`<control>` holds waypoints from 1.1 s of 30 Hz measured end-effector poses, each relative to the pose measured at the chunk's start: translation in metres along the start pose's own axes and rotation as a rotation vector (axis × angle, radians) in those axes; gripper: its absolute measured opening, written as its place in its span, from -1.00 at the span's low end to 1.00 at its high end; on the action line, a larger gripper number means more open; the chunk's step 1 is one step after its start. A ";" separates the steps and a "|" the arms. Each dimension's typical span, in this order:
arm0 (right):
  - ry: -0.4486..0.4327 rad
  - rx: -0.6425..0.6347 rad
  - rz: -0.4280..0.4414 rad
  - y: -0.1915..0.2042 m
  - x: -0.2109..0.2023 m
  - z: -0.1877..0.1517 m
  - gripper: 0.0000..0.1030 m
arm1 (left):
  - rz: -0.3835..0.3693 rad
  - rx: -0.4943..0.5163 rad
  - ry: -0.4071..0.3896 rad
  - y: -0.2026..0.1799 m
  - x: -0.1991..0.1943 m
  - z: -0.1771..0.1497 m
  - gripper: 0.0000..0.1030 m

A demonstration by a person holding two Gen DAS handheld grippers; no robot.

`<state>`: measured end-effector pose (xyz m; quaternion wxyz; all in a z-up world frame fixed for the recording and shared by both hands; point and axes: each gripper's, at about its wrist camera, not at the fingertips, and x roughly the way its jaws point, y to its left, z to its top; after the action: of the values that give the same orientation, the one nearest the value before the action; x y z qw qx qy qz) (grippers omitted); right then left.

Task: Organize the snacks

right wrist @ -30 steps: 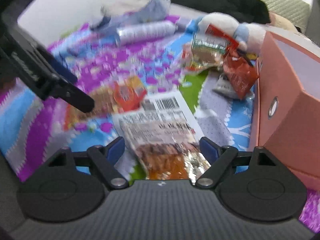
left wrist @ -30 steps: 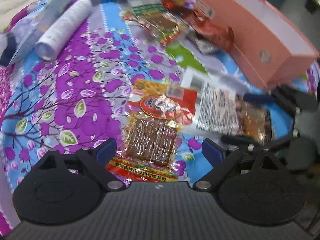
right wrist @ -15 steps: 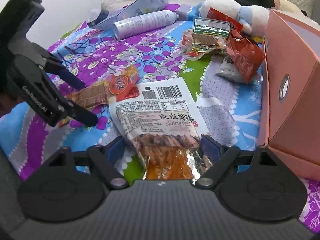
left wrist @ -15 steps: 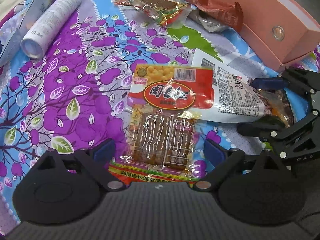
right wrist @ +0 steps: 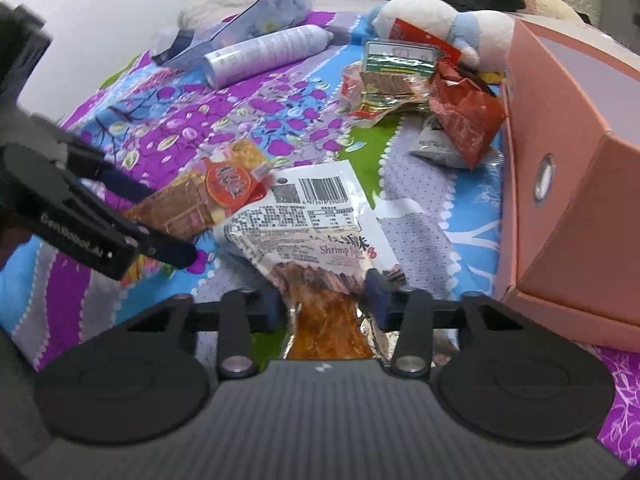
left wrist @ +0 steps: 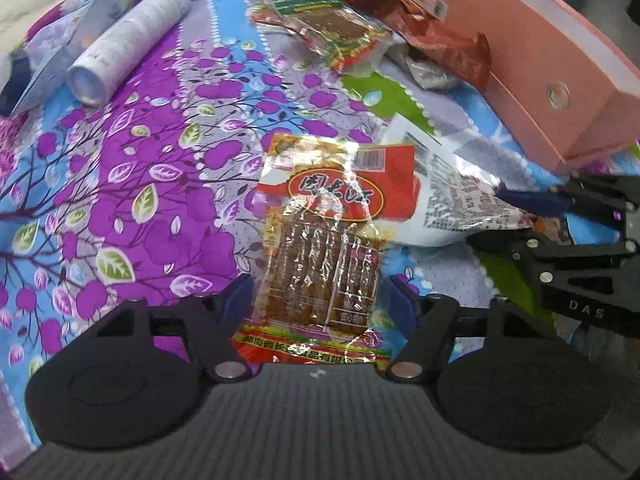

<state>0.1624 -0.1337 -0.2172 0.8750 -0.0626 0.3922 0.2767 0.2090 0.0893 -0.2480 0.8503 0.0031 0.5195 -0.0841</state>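
Bedspread (left wrist: pixel 132 184), purple and floral, carries everything. Pink box (left wrist: pixel 532 64) sits at two o'clock. Left gripper (left wrist: pixel 320 300) has just been closing; its pads flank the red tofu packet (left wrist: pixel 324 240), contact unclear. Right gripper (right wrist: pixel 324 300) has just been closing and pinches the white shrimp packet (right wrist: pixel 308 224), which overlaps the red one.

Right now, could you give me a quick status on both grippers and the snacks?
Left gripper just closing around red packet. Right gripper just closing, pinching shrimp packet. Red packet overlaps shrimp packet. Pink box beside them, nothing blocking.
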 end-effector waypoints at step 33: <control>-0.162 0.164 -0.090 0.003 -0.078 0.022 -0.56 | -0.050 -0.404 -0.237 0.005 -0.096 0.021 0.17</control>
<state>0.1329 -0.1584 -0.1457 0.9176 0.0143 0.3382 0.2082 0.1850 0.1056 -0.1537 0.8863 -0.1898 0.4224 0.0009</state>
